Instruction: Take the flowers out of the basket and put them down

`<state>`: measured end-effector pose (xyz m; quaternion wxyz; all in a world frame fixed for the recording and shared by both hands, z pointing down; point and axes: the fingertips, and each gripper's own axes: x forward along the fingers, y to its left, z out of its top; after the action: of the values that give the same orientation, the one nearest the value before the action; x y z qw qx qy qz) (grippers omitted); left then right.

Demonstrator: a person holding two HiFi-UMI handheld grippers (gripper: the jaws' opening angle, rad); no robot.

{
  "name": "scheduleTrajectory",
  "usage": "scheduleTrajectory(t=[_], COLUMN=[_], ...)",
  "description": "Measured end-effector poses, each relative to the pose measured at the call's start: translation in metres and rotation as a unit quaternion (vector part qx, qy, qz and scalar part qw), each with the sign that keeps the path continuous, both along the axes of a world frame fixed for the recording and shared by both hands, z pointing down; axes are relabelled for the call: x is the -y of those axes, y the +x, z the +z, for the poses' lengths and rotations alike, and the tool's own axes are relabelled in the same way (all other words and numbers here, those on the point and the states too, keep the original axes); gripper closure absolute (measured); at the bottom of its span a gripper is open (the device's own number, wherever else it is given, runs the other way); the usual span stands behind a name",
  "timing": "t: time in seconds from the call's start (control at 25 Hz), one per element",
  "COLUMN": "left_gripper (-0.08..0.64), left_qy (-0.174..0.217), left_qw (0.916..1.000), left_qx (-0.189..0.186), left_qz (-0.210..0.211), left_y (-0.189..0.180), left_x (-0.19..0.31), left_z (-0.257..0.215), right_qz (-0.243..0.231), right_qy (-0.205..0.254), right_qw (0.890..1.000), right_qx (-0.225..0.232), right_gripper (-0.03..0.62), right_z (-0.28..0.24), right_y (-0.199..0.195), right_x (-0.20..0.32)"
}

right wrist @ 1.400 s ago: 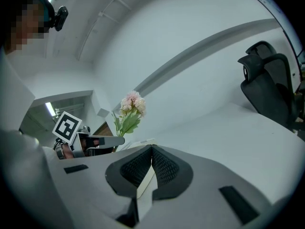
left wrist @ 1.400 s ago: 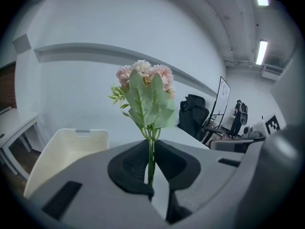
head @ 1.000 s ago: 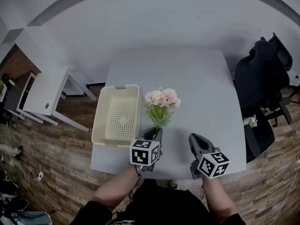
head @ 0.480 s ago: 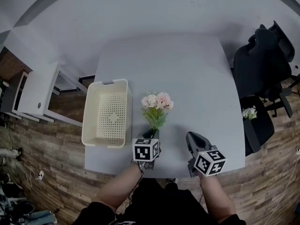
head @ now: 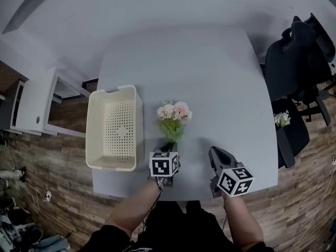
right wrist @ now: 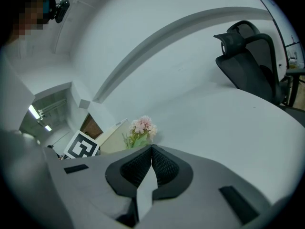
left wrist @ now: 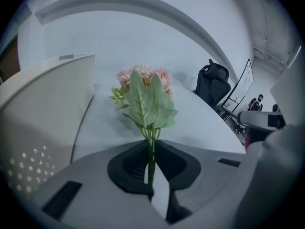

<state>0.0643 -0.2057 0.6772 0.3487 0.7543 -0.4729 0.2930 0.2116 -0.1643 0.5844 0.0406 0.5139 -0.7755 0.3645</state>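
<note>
A bunch of pink and white flowers (head: 174, 114) with green leaves hangs just over the grey table (head: 210, 72), to the right of the cream basket (head: 90, 133). My left gripper (head: 169, 148) is shut on the thin green stems (left wrist: 151, 159), and the blooms (left wrist: 144, 79) point away from me. The basket is empty; its perforated wall (left wrist: 43, 109) fills the left of the left gripper view. My right gripper (head: 216, 154) hovers near the table's front edge, shut with nothing in it (right wrist: 151, 150). From there the flowers (right wrist: 142, 126) show to the left, beside the basket (right wrist: 113, 138).
A black office chair (head: 299, 56) stands off the table's right side, with a second small bunch of flowers (head: 282, 119) on a dark stand below it. A white side table (head: 34, 106) sits to the left over wood flooring. Bare tabletop stretches behind and right of the flowers.
The head view has shifted, so the basket now sits further left in the picture. My left gripper holds the flowers a little further right of the basket. The right gripper has hardly moved.
</note>
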Motion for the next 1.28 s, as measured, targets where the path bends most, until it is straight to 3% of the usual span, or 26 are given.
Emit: scheduleTrajectory(t=[0.72, 0.92, 1.08, 1.28], left_gripper=[0.514, 0.483, 0.406, 0.399], left_qy=[-0.041, -0.031, -0.024, -0.005], left_qw=[0.9991, 0.9994, 0.9996, 0.9998], left_qx=[0.008, 0.014, 0.012, 0.012], left_qz=[-0.003, -0.008, -0.007, -0.012], left_y=[0.0, 0.0, 0.0, -0.003], left_x=[0.006, 0.007, 0.006, -0.002], left_z=[0.039, 0.039, 0.034, 0.017], right_qz=[0.017, 0.015, 0.013, 0.006], right_qy=[-0.023, -0.021, -0.017, -0.002], right_qw=[1.0, 1.0, 1.0, 1.0], right_qx=[0.007, 0.008, 0.007, 0.008], right_gripper=[0.571, 0.571, 0.571, 0.571], right_z=[0.023, 0.021, 0.015, 0.003], right_y=[0.001, 0.002, 0.002, 0.003], right_x=[0.002, -0.002, -0.004, -0.005])
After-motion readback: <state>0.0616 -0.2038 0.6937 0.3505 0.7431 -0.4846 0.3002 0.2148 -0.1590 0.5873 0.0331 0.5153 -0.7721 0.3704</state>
